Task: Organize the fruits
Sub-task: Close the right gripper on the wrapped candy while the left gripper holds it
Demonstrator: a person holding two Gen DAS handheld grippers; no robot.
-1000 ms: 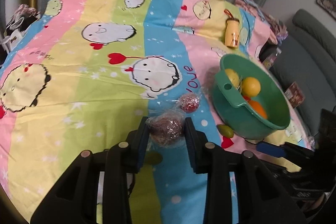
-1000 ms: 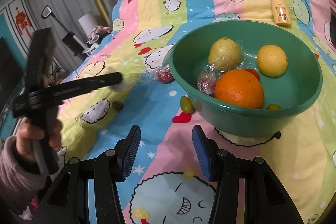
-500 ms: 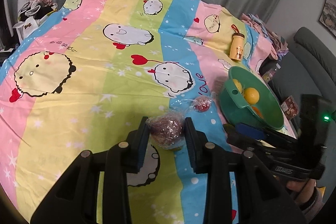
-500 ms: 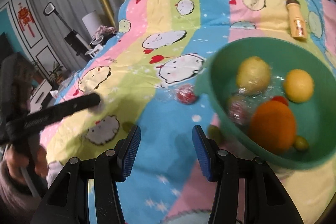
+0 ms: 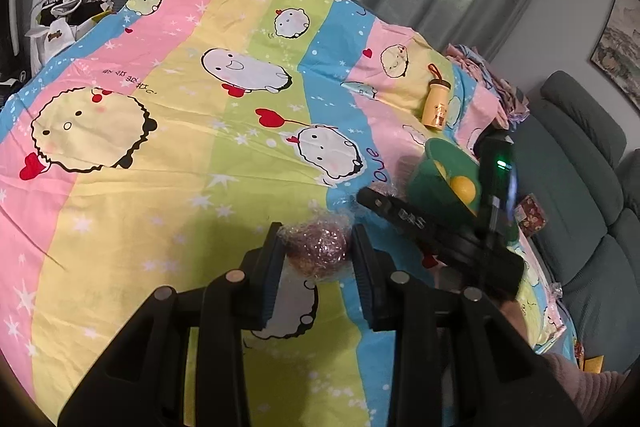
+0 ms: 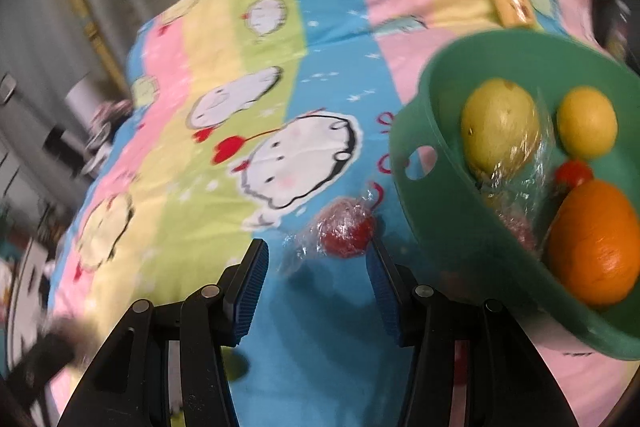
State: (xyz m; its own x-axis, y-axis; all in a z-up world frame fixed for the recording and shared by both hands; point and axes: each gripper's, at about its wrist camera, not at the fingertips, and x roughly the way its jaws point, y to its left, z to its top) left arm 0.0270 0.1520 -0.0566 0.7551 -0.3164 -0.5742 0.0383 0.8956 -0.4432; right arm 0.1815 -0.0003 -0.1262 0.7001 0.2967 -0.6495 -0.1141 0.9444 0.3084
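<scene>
Wrapped dark fruit clamped in left tool, above the bedspread. Wrapped red fruit lies on bed beside green basin, ahead of right tool, jaws apart, empty.

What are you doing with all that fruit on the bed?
Someone is tidying fruit into the green bowl using two hand-held grippers. The left gripper is clamped on a dark fruit wrapped in plastic. The right gripper is open, closing in on a wrapped red fruit lying on the bedsheet beside the bowl. A pear, lemon and orange are already inside.
</scene>
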